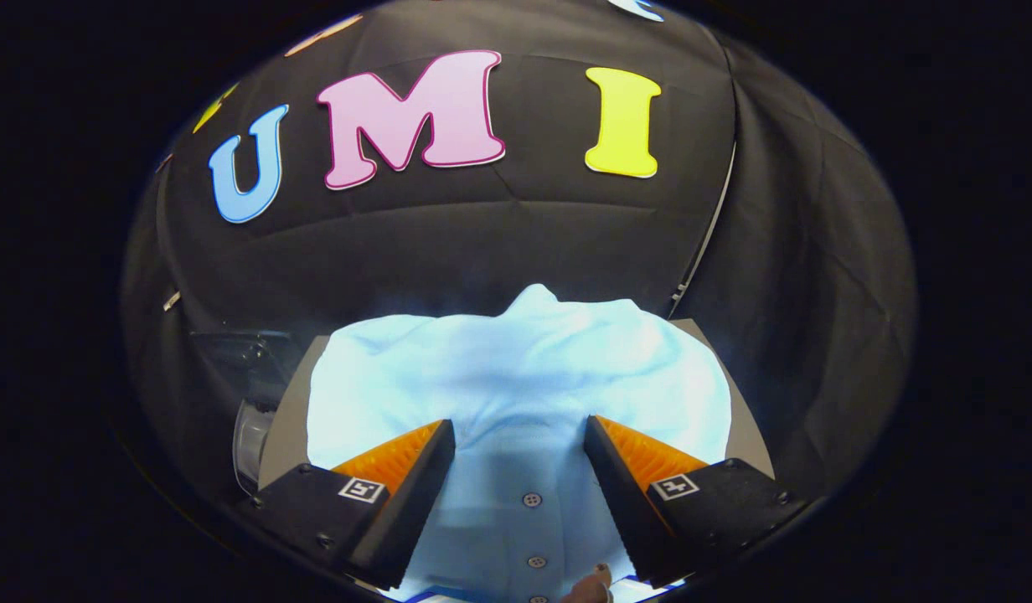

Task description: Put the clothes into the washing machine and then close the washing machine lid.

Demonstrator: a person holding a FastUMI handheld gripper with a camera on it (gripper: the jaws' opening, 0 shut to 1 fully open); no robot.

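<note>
Jaws [520, 431] standing spread wide, pinching nothing. Shirt [516, 385], pale blue, lying flat over the grey counter [286, 419], covering most of it. Both fingers hovering over the shirt's near half; cannot tell whether the tips are touching the cloth. Button placket [531, 500] running between the fingers, three buttons showing. Far edge of the shirt bunching into a small peak beyond the fingers. A fingertip [600, 578] showing at the shirt's near edge, just beside the right finger. A clear plastic object [250, 435] sitting off the counter's left side, partly hidden.
</note>
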